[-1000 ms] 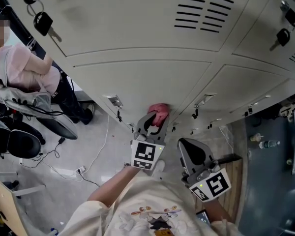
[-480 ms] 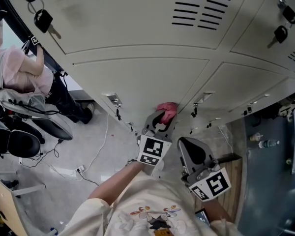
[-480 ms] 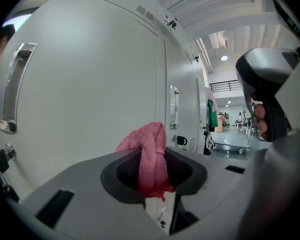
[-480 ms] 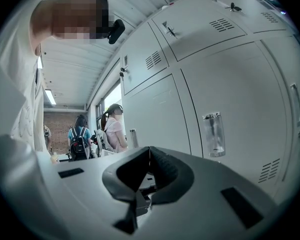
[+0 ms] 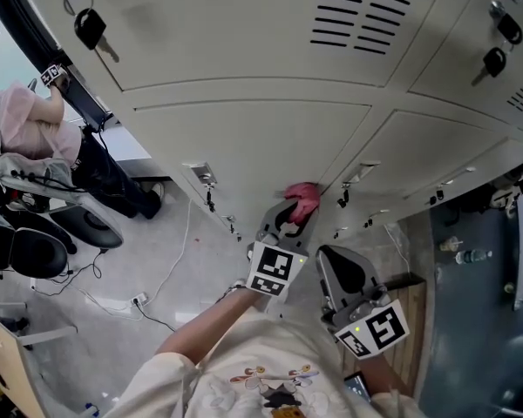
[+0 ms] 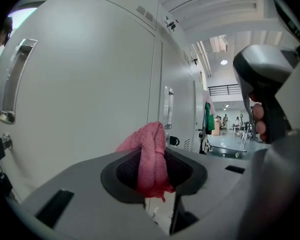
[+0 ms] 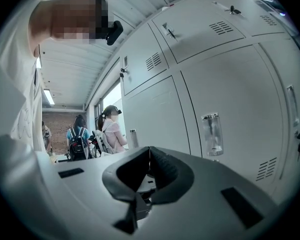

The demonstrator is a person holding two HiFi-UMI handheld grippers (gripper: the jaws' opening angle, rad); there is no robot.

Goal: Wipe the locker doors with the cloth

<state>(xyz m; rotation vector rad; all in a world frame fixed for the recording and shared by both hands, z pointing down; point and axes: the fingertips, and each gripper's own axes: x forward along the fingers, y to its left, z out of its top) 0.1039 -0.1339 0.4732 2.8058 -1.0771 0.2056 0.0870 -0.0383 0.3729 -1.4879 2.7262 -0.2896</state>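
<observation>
As the left claw [image 5: 286, 220] has slid rightward over the last second, the pink cloth [image 5: 303, 199] pinched in it now lies at the lower locker door [image 5: 244, 142], near its right edge. Wiping pass likely almost across this door. Right claw [image 5: 342, 275] pressed together, empty, held back.

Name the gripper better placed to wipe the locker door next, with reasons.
Left. The left gripper is shut on the pink cloth, right up at the locker door. The right gripper is shut on nothing and sits farther back, so it would first need the cloth.
</observation>
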